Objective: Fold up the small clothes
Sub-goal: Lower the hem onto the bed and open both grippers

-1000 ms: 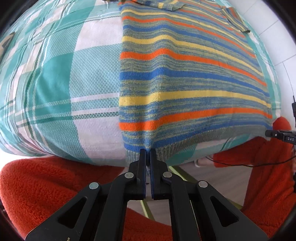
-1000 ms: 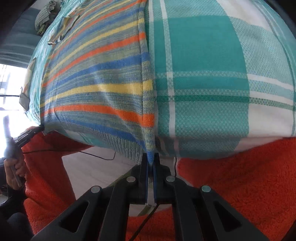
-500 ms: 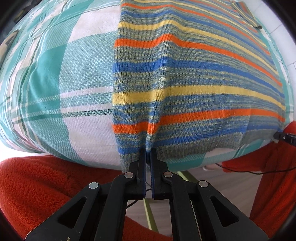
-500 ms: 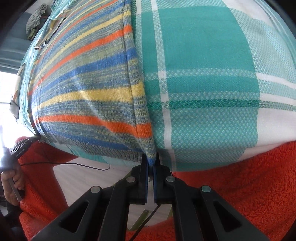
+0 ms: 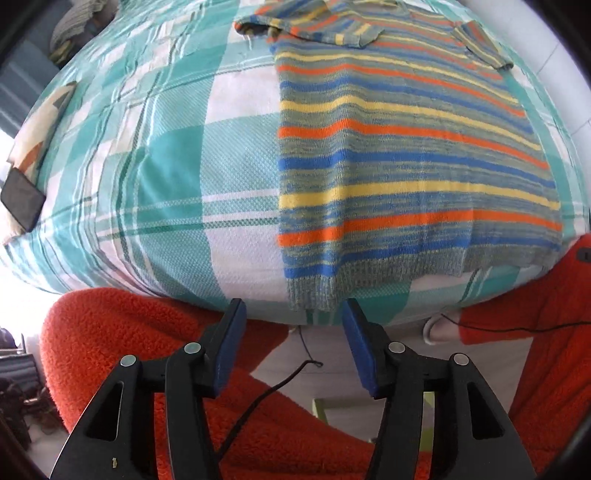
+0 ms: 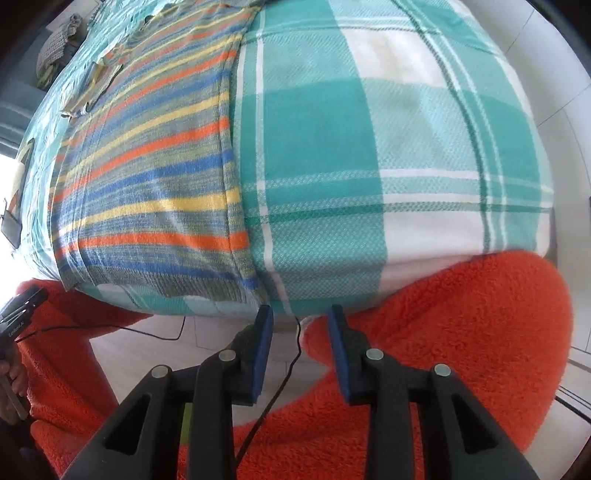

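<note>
Left wrist view: the left gripper (image 5: 291, 317) is released, jaws just opened, nothing btwn them. Its blue pads (image 5: 231, 350) hang above the sweater's hem, not touching it. The sweater (image 5: 406, 166) lies flat on the cloth (image 5: 173, 177), a teal-and-white plaid covering the tabletop. Sweater is striped blue, orange and yellow w/ a grey ribbed hem that reaches the near edge of the cloth. Its sleeves are folded in at the far end. Left of the sweater, at the cloth's left edge, lies a dark phone (image 5: 22, 199) on a light card. Beyond the sweater's far left corner, off the cloth, a grey bundle of clothes (image 5: 74, 26), blurred. Below the hem, orange fleece sleeves (image 5: 147, 350) and a thin black cable (image 5: 266, 395) over a pale floor.

Right wrist view: the right gripper (image 6: 300, 314) is also let go, jaws just parted, empty. It sits just off the sweater's (image 6: 147, 177) near right corner, apart from it. The sweater's right side runs up the cloth (image 6: 369, 147) as a straight seam. Right of the sweater, only plaid cloth. Left of the hem, low down, the other gripper (image 6: 22, 302) shows, small, held in a hand (image 6: 14, 380). Orange fleece (image 6: 461, 332) fills the lower right.
</note>
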